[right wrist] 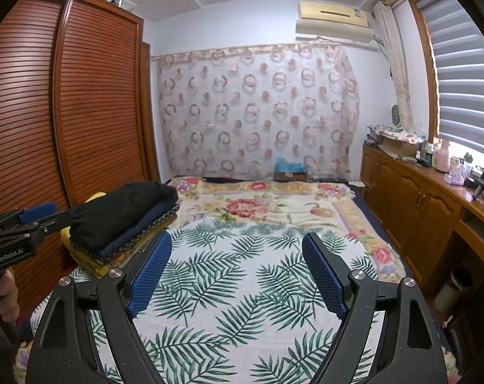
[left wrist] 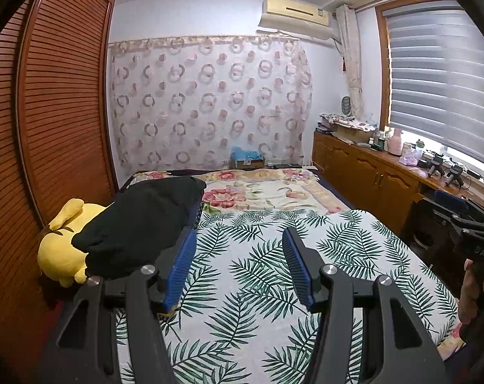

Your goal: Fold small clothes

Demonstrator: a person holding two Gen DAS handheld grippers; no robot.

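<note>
Bed (left wrist: pixel 354 224), landmark, spread with a palm-leaf sheet (right wrist: pixel 229 275) near and a floral blanket (right wrist: pixel 274 204) beyond. Stack of folded clothes (right wrist: pixel 123 220), black piece on top, at the bed's left edge, on a yellow plush toy (left wrist: pixel 59 249). Left gripper (left wrist: pixel 238 240) above the sheet just beside the stack, jaws apart, nothing between. Right gripper (right wrist: pixel 237 244) over mid-bed, jaws wide apart, empty. Louvred wardrobe (right wrist: pixel 91 96) left of bed; wooden cabinets (right wrist: pixel 411 198) right

Ahead of our claws we see a bed (right wrist: pixel 242 256) in leaf-print cover, a louvred wooden wardrobe (right wrist: pixel 91 105) to their left, low cabinets (right wrist: pixel 414 198) under a bright blinded window (right wrist: pixel 465 89) right.
</note>
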